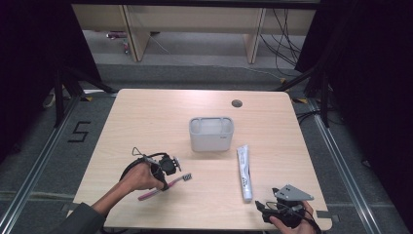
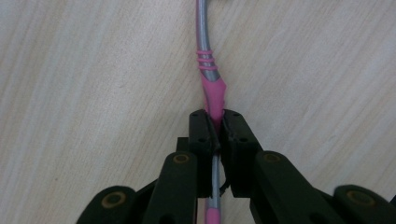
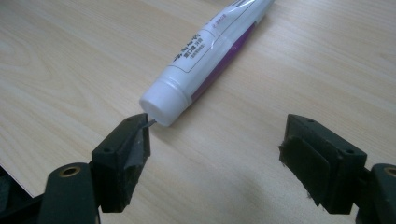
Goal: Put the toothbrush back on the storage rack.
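Right gripper (image 1: 263, 208) sits at the near right edge of the wooden table (image 1: 146, 117), jaws spread wide and holding nothing, one jaw tip just beside the cap of the white toothpaste tube (image 3: 205, 51) lying flat. Grey holder (image 1: 211, 133) stands mid-table, apart from both. Left gripper (image 2: 215, 128) has its jaws clamped on the handle of the pink toothbrush (image 2: 208, 70), left of the tube.
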A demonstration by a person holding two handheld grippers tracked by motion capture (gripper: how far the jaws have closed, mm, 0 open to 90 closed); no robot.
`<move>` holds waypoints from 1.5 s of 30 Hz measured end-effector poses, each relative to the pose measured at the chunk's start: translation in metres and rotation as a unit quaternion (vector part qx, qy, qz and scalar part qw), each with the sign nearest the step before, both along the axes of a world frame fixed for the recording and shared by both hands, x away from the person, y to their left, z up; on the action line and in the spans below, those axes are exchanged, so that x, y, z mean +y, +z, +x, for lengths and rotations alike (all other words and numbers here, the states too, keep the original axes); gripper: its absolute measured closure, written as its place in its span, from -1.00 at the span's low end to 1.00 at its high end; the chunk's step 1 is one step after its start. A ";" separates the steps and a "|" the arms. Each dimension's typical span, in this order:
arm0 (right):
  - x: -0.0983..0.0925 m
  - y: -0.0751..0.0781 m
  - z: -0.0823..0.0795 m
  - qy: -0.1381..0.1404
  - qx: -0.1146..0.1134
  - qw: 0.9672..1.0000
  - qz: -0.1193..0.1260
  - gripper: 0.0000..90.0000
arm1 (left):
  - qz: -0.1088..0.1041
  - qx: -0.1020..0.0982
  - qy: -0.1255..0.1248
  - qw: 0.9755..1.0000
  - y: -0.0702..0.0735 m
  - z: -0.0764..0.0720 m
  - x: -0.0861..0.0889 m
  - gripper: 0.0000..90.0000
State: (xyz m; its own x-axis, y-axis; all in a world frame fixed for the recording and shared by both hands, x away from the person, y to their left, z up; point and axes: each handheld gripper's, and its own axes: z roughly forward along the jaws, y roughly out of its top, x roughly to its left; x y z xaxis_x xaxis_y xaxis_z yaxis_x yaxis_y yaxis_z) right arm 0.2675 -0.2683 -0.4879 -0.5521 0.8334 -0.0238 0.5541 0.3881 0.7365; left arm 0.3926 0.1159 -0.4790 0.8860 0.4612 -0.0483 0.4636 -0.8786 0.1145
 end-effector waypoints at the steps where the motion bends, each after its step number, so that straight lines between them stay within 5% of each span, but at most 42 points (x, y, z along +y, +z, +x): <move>1: 0.000 0.000 0.000 0.000 0.000 1.000 0.000 -0.46 | -0.003 -0.005 0.003 1.000 0.000 0.000 0.001 0.84; 11: 0.000 0.000 0.000 -0.006 0.007 1.000 0.010 -0.46 | -0.055 -0.004 0.012 0.998 0.013 0.002 0.008 0.84; 19: 0.000 0.000 -0.001 -0.010 0.011 1.000 0.013 -0.46 | -0.129 -0.041 0.037 0.990 0.033 0.007 0.015 0.84; 22: 0.000 0.000 -0.001 -0.011 0.008 1.000 0.008 -0.46 | -0.163 -0.058 0.045 0.984 0.041 0.005 0.015 0.84; 23: 0.000 0.000 -0.001 -0.011 0.008 1.000 0.008 -0.46 | -0.163 -0.058 0.045 0.984 0.041 0.005 0.015 0.84; 24: -0.002 0.000 0.000 -0.006 -0.001 1.000 0.003 -0.46 | -0.186 -0.067 0.064 0.978 0.044 0.002 0.014 0.84; 25: -0.002 0.001 0.000 -0.007 -0.001 1.000 0.002 -0.46 | -0.186 -0.067 0.064 0.978 0.044 0.002 0.014 0.84; 28: -0.001 0.000 -0.001 -0.010 0.006 1.000 0.008 -0.47 | -0.208 -0.097 0.049 0.972 0.049 0.004 0.016 0.84; 30: -0.002 0.000 0.000 -0.004 -0.002 1.000 0.003 -0.47 | -0.210 -0.107 0.047 0.971 0.051 0.004 0.016 0.84; 32: 0.000 0.000 0.000 -0.003 0.007 1.000 0.013 -0.47 | -0.234 -0.130 0.048 0.962 0.055 0.006 0.019 0.84; 35: 0.000 0.000 0.000 -0.001 0.006 1.000 0.012 -0.47 | -0.249 -0.124 0.051 0.959 0.057 0.007 0.020 0.84; 37: 0.000 0.000 -0.001 -0.007 0.011 1.000 0.012 -0.47 | -0.262 -0.130 0.066 0.954 0.060 0.006 0.020 0.84; 38: -0.001 0.000 0.000 -0.004 0.001 1.000 0.002 -0.47 | -0.276 -0.142 0.076 0.948 0.062 0.005 0.020 0.84; 41: 0.000 0.000 0.000 0.000 0.006 1.000 0.009 -0.47 | -0.284 -0.138 0.082 0.945 0.063 0.005 0.020 0.84; 45: 0.000 0.000 0.000 -0.005 0.006 1.000 0.009 -0.47 | -0.300 -0.157 0.091 0.937 0.068 0.008 0.020 0.84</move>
